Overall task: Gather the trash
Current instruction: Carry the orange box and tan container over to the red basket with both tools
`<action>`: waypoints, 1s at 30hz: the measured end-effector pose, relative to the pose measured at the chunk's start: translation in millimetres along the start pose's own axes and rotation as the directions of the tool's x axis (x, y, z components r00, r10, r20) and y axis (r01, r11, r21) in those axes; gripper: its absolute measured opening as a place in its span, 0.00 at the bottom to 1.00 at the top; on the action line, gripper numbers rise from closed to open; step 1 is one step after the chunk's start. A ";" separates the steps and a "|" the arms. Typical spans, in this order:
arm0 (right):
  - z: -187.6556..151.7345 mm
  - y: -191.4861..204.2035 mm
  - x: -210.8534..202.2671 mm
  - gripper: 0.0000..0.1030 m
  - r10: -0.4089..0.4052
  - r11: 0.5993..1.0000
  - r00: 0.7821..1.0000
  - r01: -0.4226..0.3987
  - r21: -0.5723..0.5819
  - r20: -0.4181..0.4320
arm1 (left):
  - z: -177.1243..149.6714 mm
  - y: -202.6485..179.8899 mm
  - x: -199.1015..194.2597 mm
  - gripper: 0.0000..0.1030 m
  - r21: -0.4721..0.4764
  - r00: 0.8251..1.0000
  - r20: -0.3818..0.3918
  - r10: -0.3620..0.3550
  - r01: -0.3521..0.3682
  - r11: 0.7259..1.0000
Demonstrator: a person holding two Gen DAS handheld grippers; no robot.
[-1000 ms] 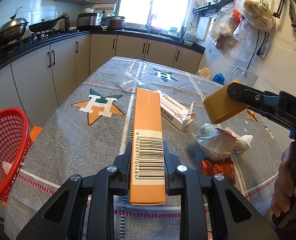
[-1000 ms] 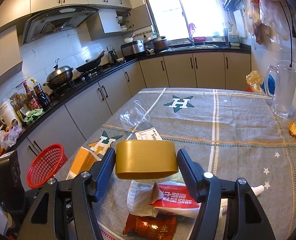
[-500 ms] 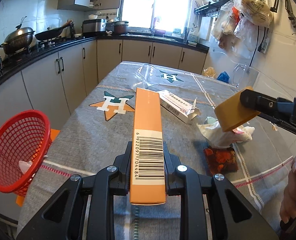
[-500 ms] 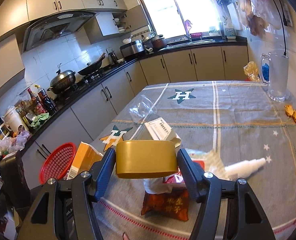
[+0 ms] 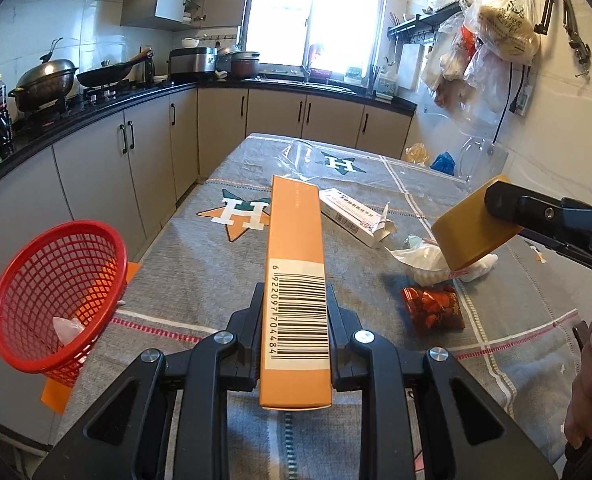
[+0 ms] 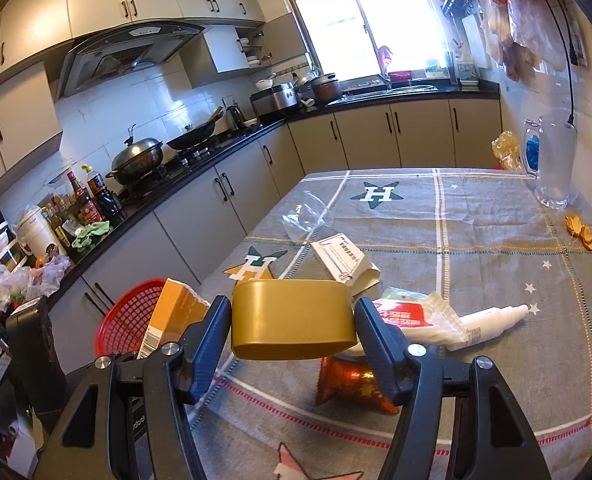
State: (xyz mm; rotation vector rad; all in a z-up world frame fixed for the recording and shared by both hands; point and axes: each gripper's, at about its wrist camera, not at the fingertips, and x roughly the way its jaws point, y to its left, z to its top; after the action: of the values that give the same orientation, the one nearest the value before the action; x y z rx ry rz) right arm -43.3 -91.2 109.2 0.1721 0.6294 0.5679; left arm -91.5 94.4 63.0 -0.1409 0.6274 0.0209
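Red basket (image 5: 58, 296): sitting off the table's left edge, mouth tilted toward the table, a scrap of pale trash already lying inside; likely serving as the drop target.
Left gripper (image 5: 296, 344): pinching the long orange box (image 5: 296, 264) near its barcode end, fingers pressed tight on both narrow sides, box jutting forward above the table (image 5: 200, 276).
Handling the box: judging the far end to be the part needing care, swinging it left over the rim before letting go, tipping that end down into the mouth so the length is not bridging the rim and toppling the light basket.
Leftover trash: lying on the cloth to the right, namely a white carton (image 5: 353, 216), a crumpled white wrapper (image 5: 423, 260) and a red foil packet (image 5: 433, 310).
Right gripper (image 6: 294, 316): holding the gold tub (image 6: 292, 314) across its width, fingers spread wide and bearing on its two ends, tub hanging above the wrappers.
Handling the tub: probably following second, waiting clear of the box's swing.
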 end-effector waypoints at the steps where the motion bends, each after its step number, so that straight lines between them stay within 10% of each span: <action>1: -0.3 2.5 -1.0 0.66 0.001 1.000 1.000 -0.001 -0.003 -0.001 | -0.7 1.8 -2.6 0.22 -0.002 1.000 0.003 0.001 -0.001 1.000; 30: -10.1 57.1 14.0 0.66 0.035 0.996 0.997 -0.040 -0.078 -0.065 | -3.3 49.2 -27.6 0.22 -0.080 0.999 0.024 0.043 -0.041 0.996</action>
State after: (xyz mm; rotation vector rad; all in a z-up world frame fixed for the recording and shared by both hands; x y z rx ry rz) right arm -65.7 -36.0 112.3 0.0919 0.6654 0.6350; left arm -118.8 143.3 70.4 -0.2042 0.6040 0.0879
